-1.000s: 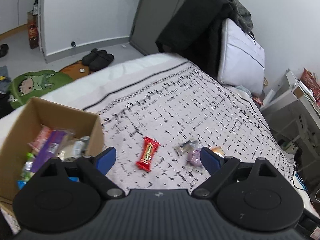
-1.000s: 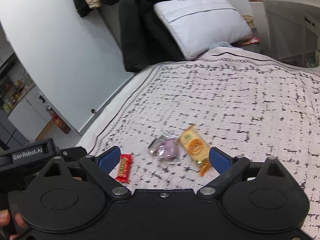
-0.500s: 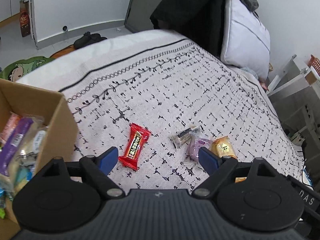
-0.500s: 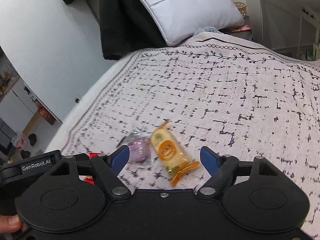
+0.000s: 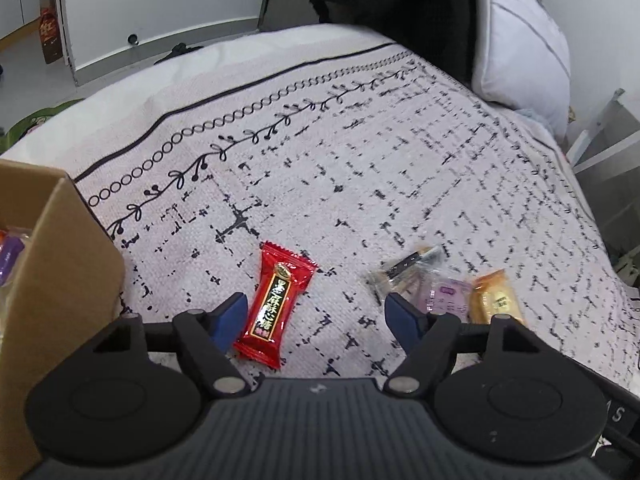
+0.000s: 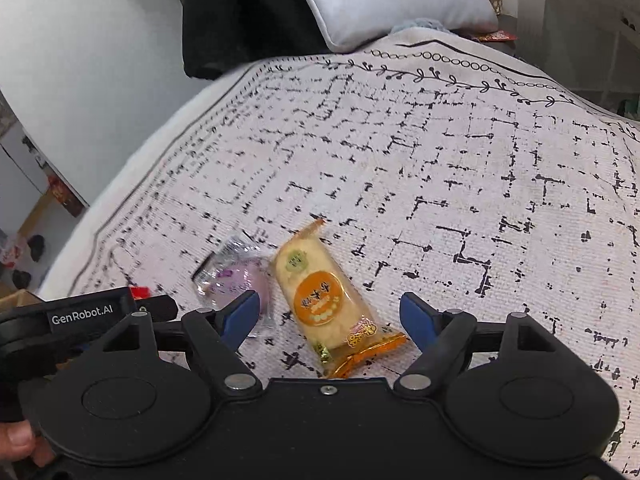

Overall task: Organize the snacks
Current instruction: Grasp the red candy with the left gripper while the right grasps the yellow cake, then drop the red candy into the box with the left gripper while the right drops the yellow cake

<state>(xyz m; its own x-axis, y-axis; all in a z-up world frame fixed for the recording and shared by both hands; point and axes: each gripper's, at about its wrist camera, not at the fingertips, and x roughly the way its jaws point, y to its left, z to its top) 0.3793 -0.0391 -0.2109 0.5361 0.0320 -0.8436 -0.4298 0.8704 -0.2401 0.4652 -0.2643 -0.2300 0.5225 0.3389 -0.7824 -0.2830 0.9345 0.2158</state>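
Note:
On the patterned bedspread a red candy [image 5: 276, 304] lies between the fingers of my left gripper [image 5: 314, 314], close to the left fingertip. The jaws are closing and the pads do not press on it. To its right sit a clear wrapper [image 5: 408, 268], a purple snack [image 5: 444, 296] and an orange cracker pack [image 5: 494, 296]. My right gripper [image 6: 328, 312] stands open low over the cracker pack [image 6: 320, 300], which lies between its fingers untouched. The purple snack [image 6: 236, 280] sits by its left fingertip. A cardboard box [image 5: 60, 280] holding snacks stands at the left.
A white pillow [image 5: 520, 40] and dark clothing [image 5: 400, 4] are piled at the bed's far end. The bed edge drops to the floor on the left, and white furniture [image 5: 600, 152] stands on the right. A hand [image 6: 16, 440] holds the left gripper's body [image 6: 80, 316].
Both grippers came down and nearer to the snacks, with narrower jaws. The red candy now lies between the left fingers and the cracker pack between the right fingers.

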